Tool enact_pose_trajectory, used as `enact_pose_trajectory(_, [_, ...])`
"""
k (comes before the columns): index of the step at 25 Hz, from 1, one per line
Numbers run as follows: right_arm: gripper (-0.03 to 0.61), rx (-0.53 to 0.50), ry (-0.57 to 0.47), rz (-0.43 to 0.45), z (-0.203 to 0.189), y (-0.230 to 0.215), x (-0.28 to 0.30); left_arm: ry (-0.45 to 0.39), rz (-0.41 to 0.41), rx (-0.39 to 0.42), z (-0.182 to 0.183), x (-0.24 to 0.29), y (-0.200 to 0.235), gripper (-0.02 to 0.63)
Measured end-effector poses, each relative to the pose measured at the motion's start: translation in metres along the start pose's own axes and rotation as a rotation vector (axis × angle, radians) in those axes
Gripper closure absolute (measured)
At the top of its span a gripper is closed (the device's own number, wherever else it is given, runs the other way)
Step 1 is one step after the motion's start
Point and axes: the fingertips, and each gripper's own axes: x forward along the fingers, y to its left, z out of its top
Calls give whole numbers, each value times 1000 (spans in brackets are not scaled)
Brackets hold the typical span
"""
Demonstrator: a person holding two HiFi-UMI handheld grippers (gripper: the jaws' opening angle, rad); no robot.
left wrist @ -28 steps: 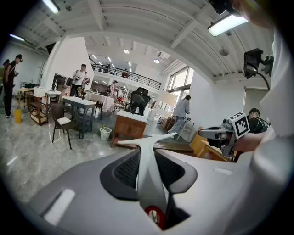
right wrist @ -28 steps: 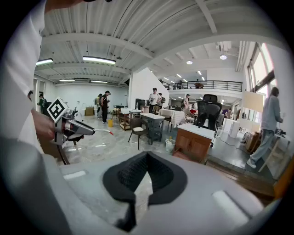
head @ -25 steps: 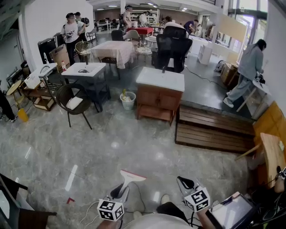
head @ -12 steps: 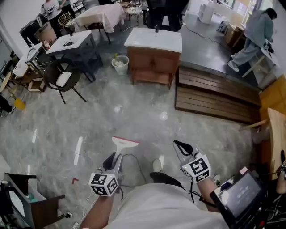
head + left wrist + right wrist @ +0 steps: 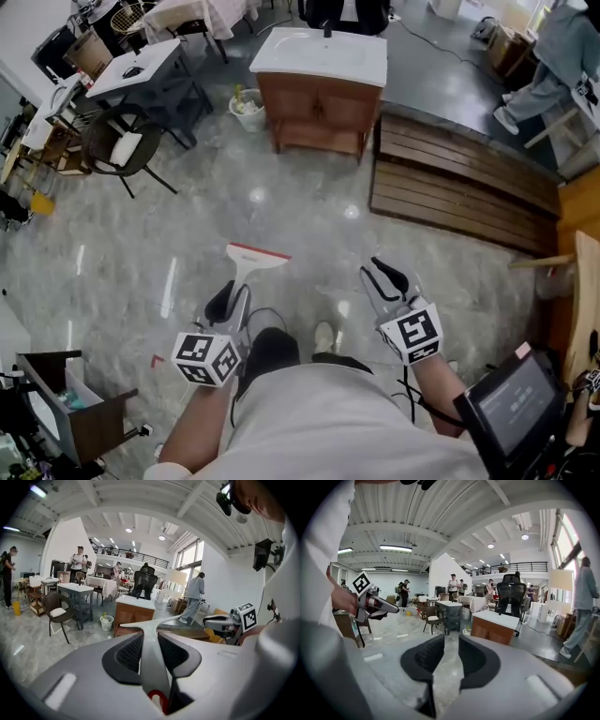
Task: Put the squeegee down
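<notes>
- Squeegee (image 5: 256, 260) not yet down: held in the air over the grey stone floor (image 5: 112, 253), red-edged blade pointing ahead, white handle running back into the left gripper (image 5: 228, 305)
- Left jaws clamped on that handle, a dark pad pressing each side of it, plain to see in the left gripper view
- Empty right gripper (image 5: 386, 279) alongside, near the left but not touching it; jaws a little apart, with only floor showing through the gap
- Done so far, judging from this: nothing of the putting-down itself, only a firm hold on the tool
- Left to do, by the look of it: pick a spot, perhaps the floor or the white-topped cabinet (image 5: 319, 58) ahead, well apart for now; lower the squeegee until it rests; part the left jaws; draw back
- No surface touching the squeegee anywhere in view
</notes>
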Motion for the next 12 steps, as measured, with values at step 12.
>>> enact_pose_trajectory(12, [494, 18, 4, -48, 16, -76, 114, -8, -55, -11, 44, 141, 64, 505])
